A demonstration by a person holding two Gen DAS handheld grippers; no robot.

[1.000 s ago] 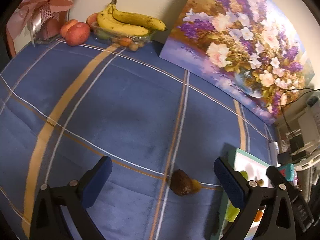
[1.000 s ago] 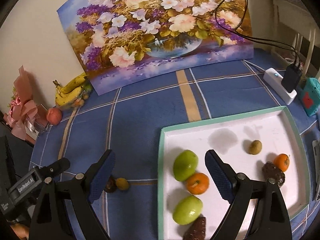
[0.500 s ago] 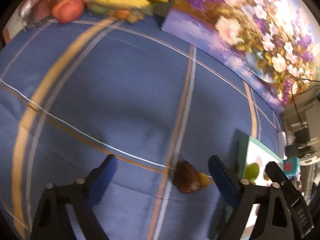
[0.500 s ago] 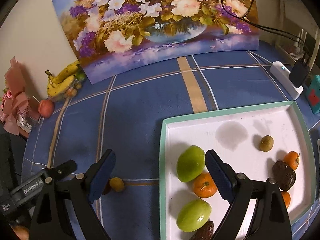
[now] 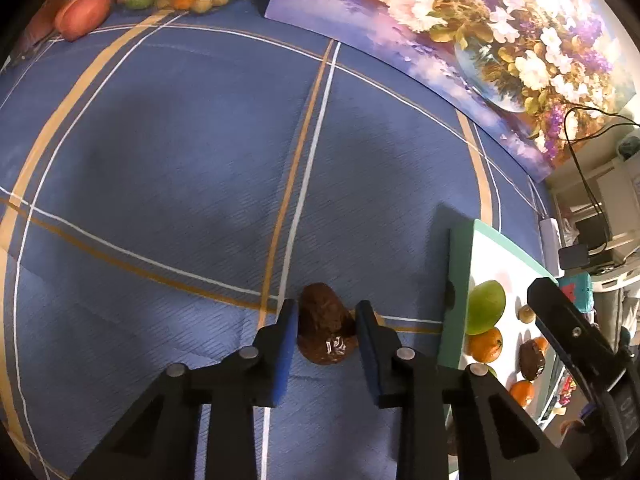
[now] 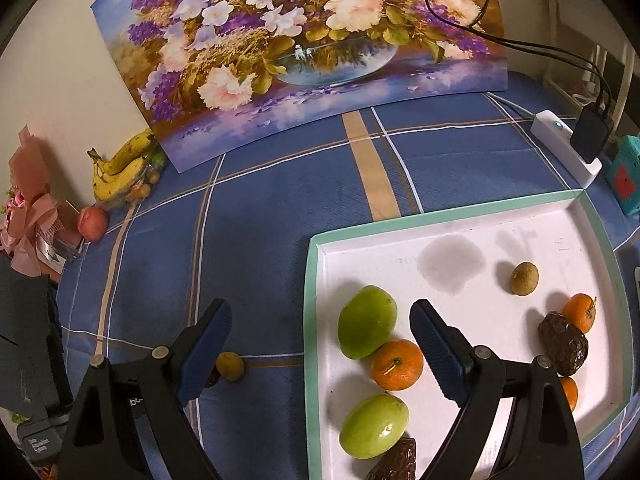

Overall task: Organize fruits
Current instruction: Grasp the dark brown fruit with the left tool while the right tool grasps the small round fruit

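1. Now clamped: left gripper (image 5: pixel 326 330) on date (image 5: pixel 325 330), on the cloth (image 5: pixel 168 152) beside tray (image 5: pixel 454 288), likely for transfer.
2. Hovering with fingers apart over tray: right gripper (image 6: pixel 320 344), seemingly waiting.

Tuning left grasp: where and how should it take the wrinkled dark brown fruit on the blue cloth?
Grip the wrinkled dark brown fruit across its wide near end, coming from above along its long axis, as the left gripper does now. It tapers away from the camera, so pads on the flanks probably hold best. A small yellow-brown fruit sits close alongside.
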